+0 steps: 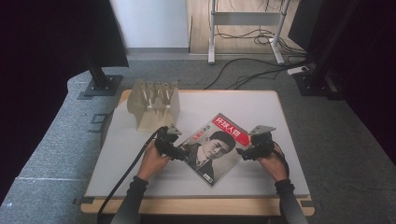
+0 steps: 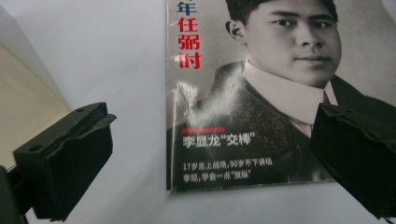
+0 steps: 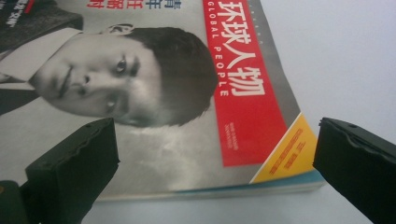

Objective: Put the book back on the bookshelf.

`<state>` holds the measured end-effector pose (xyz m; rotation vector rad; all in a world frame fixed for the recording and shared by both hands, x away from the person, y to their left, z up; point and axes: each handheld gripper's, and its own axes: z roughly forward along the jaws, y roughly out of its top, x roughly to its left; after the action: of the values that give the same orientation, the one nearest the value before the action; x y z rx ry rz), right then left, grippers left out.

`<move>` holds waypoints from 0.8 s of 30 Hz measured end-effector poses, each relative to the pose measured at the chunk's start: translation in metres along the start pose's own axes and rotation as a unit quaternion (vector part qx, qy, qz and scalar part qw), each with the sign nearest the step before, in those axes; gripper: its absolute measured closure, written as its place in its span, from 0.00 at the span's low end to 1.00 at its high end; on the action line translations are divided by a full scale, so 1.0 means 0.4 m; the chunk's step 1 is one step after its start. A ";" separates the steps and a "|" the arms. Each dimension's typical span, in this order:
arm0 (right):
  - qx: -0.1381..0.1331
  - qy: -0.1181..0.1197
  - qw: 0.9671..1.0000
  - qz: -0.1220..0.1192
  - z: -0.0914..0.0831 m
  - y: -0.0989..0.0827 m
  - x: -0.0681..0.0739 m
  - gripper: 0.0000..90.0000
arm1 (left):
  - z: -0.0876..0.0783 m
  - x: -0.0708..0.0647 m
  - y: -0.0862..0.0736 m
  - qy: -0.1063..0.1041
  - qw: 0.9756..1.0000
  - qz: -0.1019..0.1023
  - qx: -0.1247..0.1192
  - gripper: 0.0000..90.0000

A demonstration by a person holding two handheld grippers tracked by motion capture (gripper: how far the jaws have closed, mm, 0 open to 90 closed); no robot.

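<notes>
Magazine (image 1: 215, 148) flat on table (image 1: 261, 105), cover up, rotated diagonally, in front of the rack (image 1: 154, 105). Left gripper (image 2: 205, 154) wide open, straddling its lower-left corner. Right gripper (image 3: 215, 163) wide open at the top-right corner. Neither holding anything.

Table (image 1: 261, 105), pale grey top with wooden edge, magazine (image 1: 214, 147) lying flat and askew near centre, beige slotted rack (image 1: 154, 105), possibly cardboard, far-left
</notes>
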<state>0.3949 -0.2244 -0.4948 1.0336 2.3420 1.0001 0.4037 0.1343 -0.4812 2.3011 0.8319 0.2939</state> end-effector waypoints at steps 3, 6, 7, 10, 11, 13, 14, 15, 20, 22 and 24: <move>0.008 0.000 1.000 -0.004 0.018 0.013 -0.011 0.00 | 0.015 0.000 0.013 0.002 1.000 0.005 0.003 0.00; 0.013 0.002 1.000 -0.004 0.035 0.022 -0.020 0.00 | 0.031 0.000 0.025 -0.010 1.000 0.003 -0.004 0.00; 0.014 0.003 1.000 -0.004 0.042 0.024 -0.025 0.00 | 0.034 0.001 0.027 -0.011 1.000 0.004 -0.006 0.00; 0.016 0.005 1.000 -0.003 0.057 0.030 -0.035 0.00 | 0.050 -0.002 0.039 -0.011 1.000 0.010 -0.005 0.00; 0.016 0.005 1.000 -0.002 0.063 0.032 -0.039 0.00 | 0.054 -0.001 0.041 -0.011 1.000 0.013 -0.003 0.00; 0.019 0.007 1.000 0.000 0.073 0.034 -0.045 0.00 | 0.066 0.002 0.042 -0.012 1.000 0.009 -0.003 0.00; 0.021 0.007 1.000 0.002 0.078 0.034 -0.048 0.00 | 0.073 0.005 0.041 -0.010 1.000 0.007 -0.002 0.00; 0.026 0.008 1.000 0.002 0.085 0.034 -0.052 0.00 | 0.078 0.007 0.040 -0.008 1.000 0.006 0.000 0.00; 0.031 0.009 0.999 0.005 0.108 0.029 -0.067 0.00 | 0.105 0.009 0.030 -0.003 1.000 0.011 0.011 0.00; 0.032 0.012 0.999 0.006 0.116 0.026 -0.070 0.00 | 0.115 0.010 0.026 -0.010 1.000 0.011 0.014 0.00; 0.035 0.014 0.999 0.007 0.123 0.023 -0.072 0.00 | 0.125 0.009 0.022 -0.013 1.000 0.009 0.017 0.00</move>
<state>0.4471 -0.2197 -0.5193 1.0691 2.4107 0.9502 0.4311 0.1059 -0.5131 2.3405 0.8085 0.2601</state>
